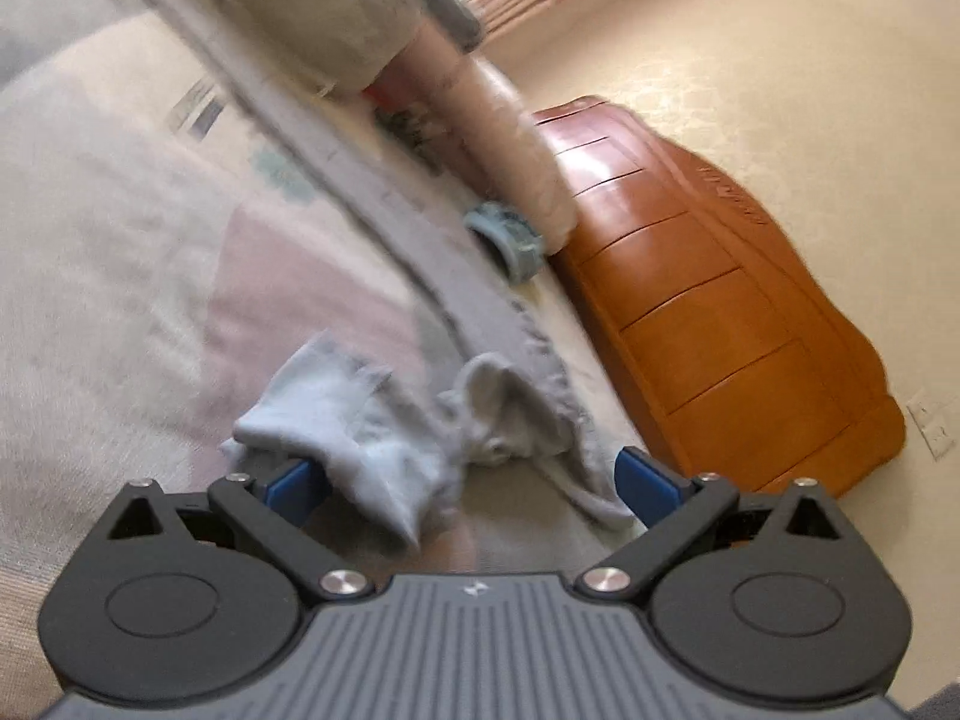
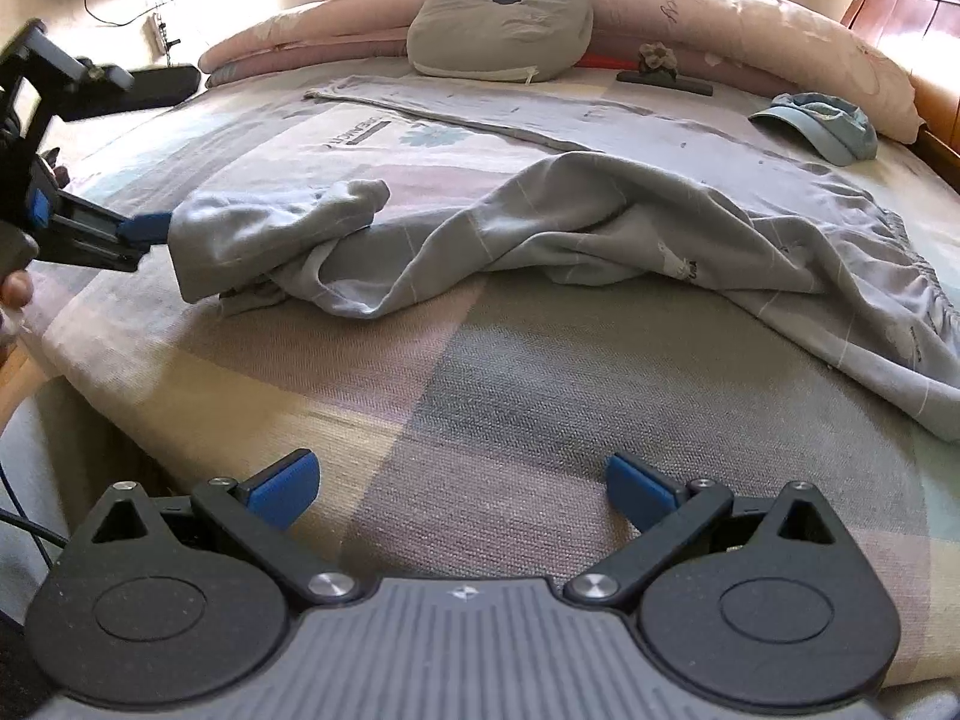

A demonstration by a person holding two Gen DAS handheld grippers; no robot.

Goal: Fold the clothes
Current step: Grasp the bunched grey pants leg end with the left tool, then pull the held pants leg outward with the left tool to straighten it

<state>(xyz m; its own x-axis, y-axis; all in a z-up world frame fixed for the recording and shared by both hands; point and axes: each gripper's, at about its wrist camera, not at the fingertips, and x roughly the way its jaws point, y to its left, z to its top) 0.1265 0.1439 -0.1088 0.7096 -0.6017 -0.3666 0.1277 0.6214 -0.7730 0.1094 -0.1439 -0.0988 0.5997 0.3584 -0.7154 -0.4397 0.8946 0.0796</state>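
Left gripper (image 2: 144, 227) gapes at the nine-o'clock cuff of the crumpled pale grey cotton garment (image 2: 540, 228); right gripper (image 2: 462, 489) hangs wide, empty. Folding barely begun.

**Cloth, plastic and polished wood**

We see soft, matt grey cloth in the garment (image 2: 540, 228) — crumpled on a coarse woven bed cover (image 2: 480, 420). The headboard (image 1: 720, 300) is glossy wood. Each claw has matt black plastic, blue pads (image 2: 282, 483) and shiny metal pins.

Left wrist view motion-blurred; garment (image 2: 540, 228) right end cut off.
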